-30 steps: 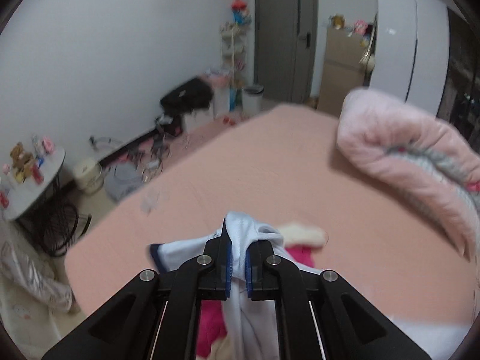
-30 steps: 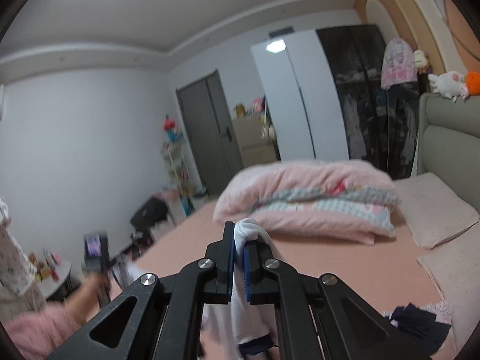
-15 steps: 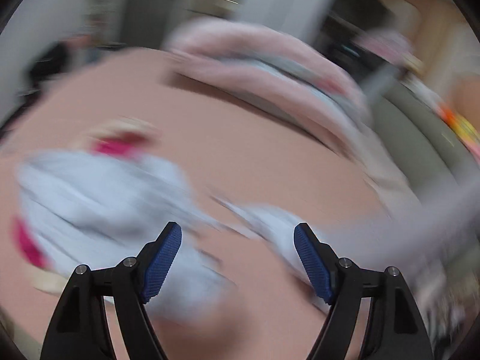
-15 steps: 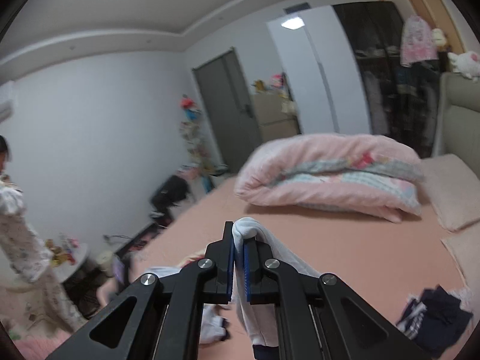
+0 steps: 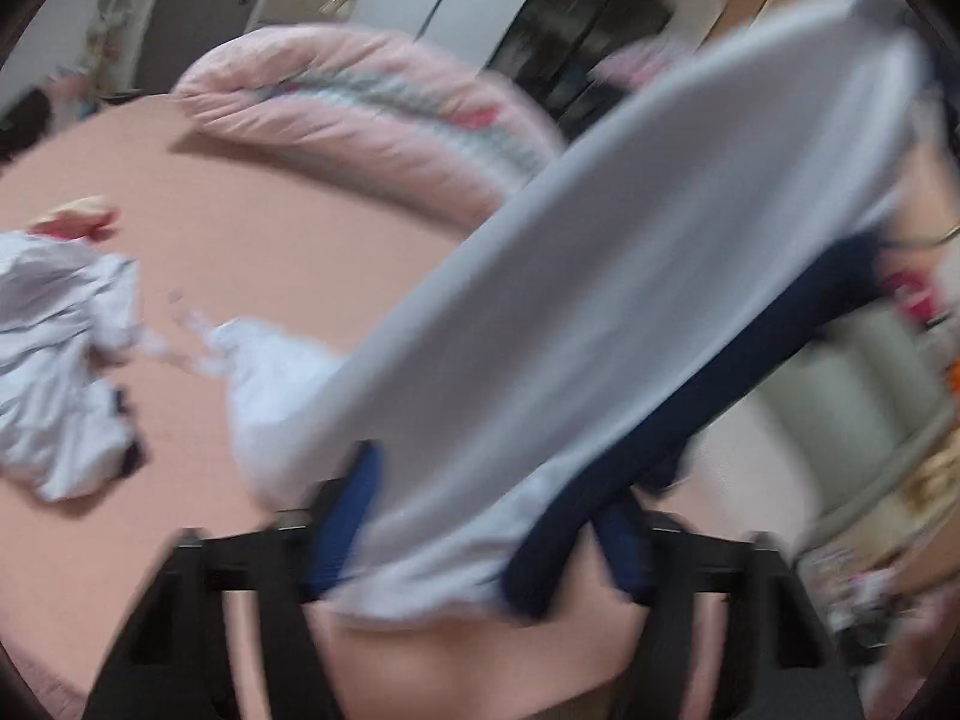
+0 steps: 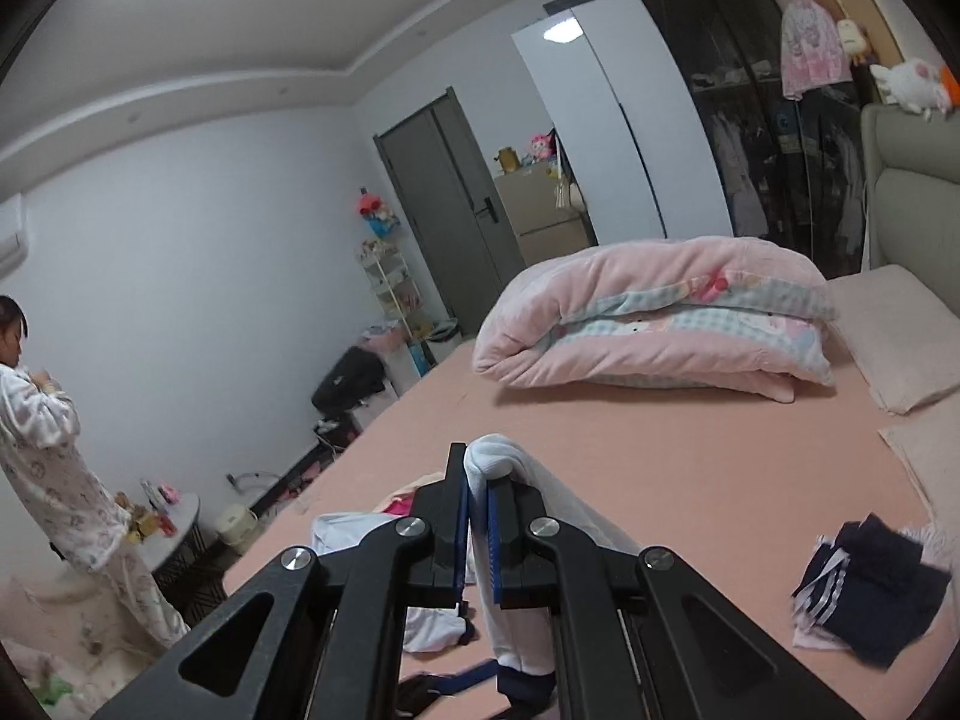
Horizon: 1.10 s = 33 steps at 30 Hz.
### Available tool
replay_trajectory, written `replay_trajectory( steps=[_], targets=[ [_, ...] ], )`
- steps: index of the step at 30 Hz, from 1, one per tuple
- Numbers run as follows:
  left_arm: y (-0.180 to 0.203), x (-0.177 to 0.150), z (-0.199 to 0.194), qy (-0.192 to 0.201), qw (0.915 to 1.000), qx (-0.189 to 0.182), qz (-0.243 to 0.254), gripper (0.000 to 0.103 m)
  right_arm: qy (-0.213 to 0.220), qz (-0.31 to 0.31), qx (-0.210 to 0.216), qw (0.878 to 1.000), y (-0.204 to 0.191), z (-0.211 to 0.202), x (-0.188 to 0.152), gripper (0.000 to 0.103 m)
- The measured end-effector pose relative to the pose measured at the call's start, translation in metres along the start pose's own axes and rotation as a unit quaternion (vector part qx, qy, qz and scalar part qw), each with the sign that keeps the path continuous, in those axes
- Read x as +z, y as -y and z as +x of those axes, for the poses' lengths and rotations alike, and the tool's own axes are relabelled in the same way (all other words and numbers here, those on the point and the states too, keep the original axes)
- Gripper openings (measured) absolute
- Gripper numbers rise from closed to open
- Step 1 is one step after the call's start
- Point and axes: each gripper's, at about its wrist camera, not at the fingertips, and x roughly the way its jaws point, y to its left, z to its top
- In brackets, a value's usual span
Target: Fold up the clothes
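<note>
Covering bed point(image 6: 690, 468), pink sheet point(image 5: 252, 240)

bed point(image 6: 690, 480): pink sheet | far side: folded pink quilt point(image 6: 654, 324) | right: navy clothes pile point(image 6: 870, 594), pillow point(image 6: 894, 336) | left: crumpled white garments point(image 5: 60, 360)

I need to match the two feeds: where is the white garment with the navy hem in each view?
Left wrist: white garment with navy hem, blurred, stretches from bottom centre to upper right.
Right wrist: it sits bottom centre, pinched in the right hand-held gripper.
Shared landmark: rolled pink quilt.
</note>
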Motion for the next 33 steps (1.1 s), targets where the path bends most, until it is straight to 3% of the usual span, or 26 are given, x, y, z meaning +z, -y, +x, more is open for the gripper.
replay_trajectory(
  steps=[5,6,7,10,14,17,19,22,25,27,29,32,33],
  targets=[
    [-0.02,-0.019,0.014,-0.037,0.999,0.01,-0.021,0.04,0.027,0.03,-0.002,0.999,0.021,-0.03,-0.001,0.003],
    [-0.022,-0.021,0.016,-0.041,0.9988,0.01,-0.025,0.03,0.02,0.038,0.005,0.999,0.026,-0.032,-0.003,0.003],
    [-0.023,-0.014,0.012,-0.031,0.9992,0.018,-0.02,0.005,0.017,0.034,-0.001,0.999,0.027,-0.032,-0.008,0.003],
    [-0.024,0.015,-0.023,0.036,0.9984,0.038,-0.019,0.004,0.017,0.016,-0.036,0.999,0.033,-0.035,-0.021,0.003],
    [-0.039,0.094,-0.072,0.107,0.9928,0.054,0.001,0.004,0.018,0.042,-0.077,0.996,0.064,-0.043,-0.023,0.003],
    [-0.026,0.153,-0.08,0.126,0.9866,0.084,0.06,0.004,0.002,0.039,-0.108,0.993,0.087,-0.026,-0.007,0.003],
    [-0.009,0.194,-0.082,0.122,0.9829,0.105,0.089,0.004,-0.021,0.034,-0.125,0.991,0.104,0.009,0.012,0.003],
    [0.0,0.259,-0.096,0.137,0.9766,0.138,0.092,0.004,-0.028,0.052,-0.121,0.991,0.121,0.043,0.053,0.003],
    [0.024,0.303,-0.157,0.21,0.9597,0.145,0.118,0.004,0.035,0.056,-0.074,0.995,0.105,0.026,0.108,0.003],
    [0.042,0.306,-0.196,0.252,0.9456,0.144,0.147,0.004,0.082,0.038,-0.053,0.994,0.086,0.001,0.129,0.003],
    [0.054,0.29,-0.221,0.272,0.9371,0.14,0.168,0.004,0.121,0.023,-0.037,0.992,0.072,-0.025,0.139,0.003],
    [0.056,0.244,-0.225,0.267,0.9366,0.124,0.19,0.004,0.135,0.024,-0.019,0.99,0.067,-0.047,0.125,0.003],
    [0.051,0.224,-0.216,0.251,0.9426,0.115,0.188,0.004,0.125,0.031,-0.014,0.992,0.07,-0.05,0.11,0.004]
  ],
)
